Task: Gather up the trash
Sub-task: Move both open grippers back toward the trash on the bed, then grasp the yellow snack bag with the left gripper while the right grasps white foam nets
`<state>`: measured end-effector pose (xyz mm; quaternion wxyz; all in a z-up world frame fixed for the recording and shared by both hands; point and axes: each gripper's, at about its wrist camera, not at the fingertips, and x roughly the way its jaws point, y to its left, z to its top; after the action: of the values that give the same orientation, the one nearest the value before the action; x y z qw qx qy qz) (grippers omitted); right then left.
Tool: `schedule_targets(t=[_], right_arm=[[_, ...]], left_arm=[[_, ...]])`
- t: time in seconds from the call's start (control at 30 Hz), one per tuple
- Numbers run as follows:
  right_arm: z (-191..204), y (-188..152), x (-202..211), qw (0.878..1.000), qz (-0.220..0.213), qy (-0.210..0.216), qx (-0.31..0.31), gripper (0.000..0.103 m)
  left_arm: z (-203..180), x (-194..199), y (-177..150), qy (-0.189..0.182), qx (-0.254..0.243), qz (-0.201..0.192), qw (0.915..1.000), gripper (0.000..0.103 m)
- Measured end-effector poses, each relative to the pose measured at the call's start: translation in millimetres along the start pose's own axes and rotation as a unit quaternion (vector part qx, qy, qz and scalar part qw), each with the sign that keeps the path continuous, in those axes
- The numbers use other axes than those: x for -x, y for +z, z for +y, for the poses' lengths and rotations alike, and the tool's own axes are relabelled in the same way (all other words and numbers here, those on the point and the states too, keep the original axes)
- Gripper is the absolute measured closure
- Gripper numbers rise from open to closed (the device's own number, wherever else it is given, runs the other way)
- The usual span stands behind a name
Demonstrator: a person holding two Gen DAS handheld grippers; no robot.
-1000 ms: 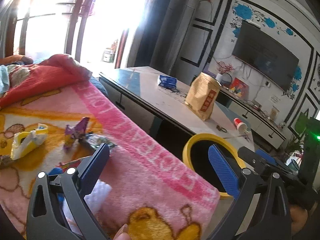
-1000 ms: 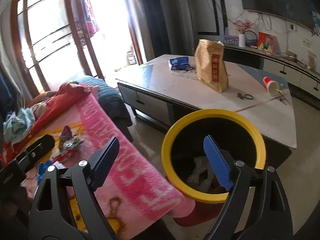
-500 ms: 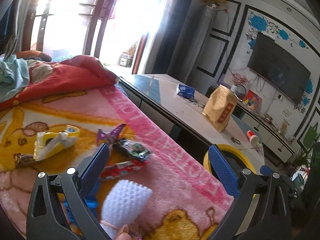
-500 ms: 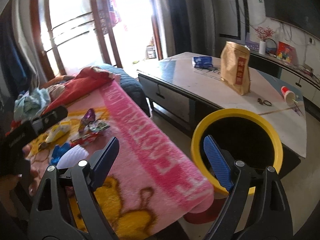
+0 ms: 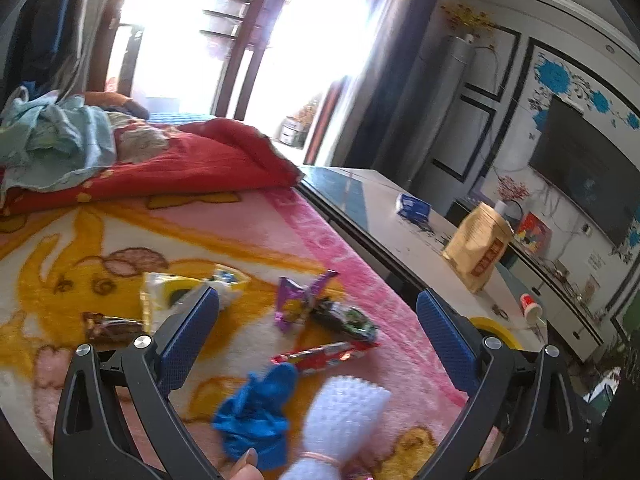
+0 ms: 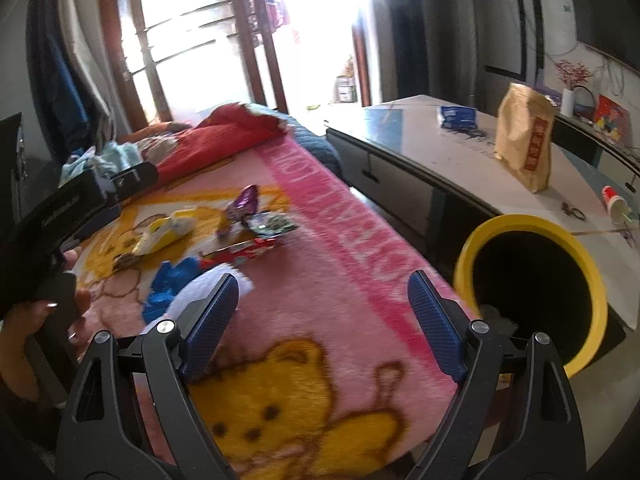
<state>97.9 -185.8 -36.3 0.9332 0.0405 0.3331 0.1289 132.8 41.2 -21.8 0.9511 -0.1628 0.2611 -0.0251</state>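
Both your left gripper (image 5: 318, 336) and right gripper (image 6: 322, 322) gape, empty. Red wrapper (image 5: 325, 354): light, crinkly, slippery; pinch mid-length.

Litter scattered on the blanket, bin beside it

A yellow wrapper (image 5: 160, 288), purple wrapper (image 5: 296, 304), dark green packet (image 5: 348, 318), red wrapper (image 5: 320, 354), crumpled blue scrap (image 5: 256, 412) and white foam net (image 5: 344, 408) are seen lying close together; the yellow-rimmed bin (image 6: 532, 292) is stood upright.
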Motion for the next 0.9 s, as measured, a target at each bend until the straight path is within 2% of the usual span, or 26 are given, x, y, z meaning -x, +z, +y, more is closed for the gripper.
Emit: schedule_targets(t=[0.33, 0.53, 0.67, 0.9], right_arm=[[34, 6, -27, 0.999, 0.030, 0.039, 0.014, 0.025], [46, 5, -46, 0.997, 0.052, 0.048, 0.011, 0.025], [48, 4, -57, 0.996, 0.068, 0.054, 0.004, 0.025], [51, -1, -77, 0.992, 0.106, 0.069, -0.015, 0.025]], left_arm=[[45, 5, 7, 0.043, 0.024, -0.005, 0.9988, 0.007], [70, 1, 8, 0.065, 0.041, 0.003, 0.9970, 0.007], [88, -9, 6, 0.079, 0.052, 0.015, 0.9954, 0.007], [113, -31, 7, 0.077, 0.082, 0.050, 0.9923, 0.008]])
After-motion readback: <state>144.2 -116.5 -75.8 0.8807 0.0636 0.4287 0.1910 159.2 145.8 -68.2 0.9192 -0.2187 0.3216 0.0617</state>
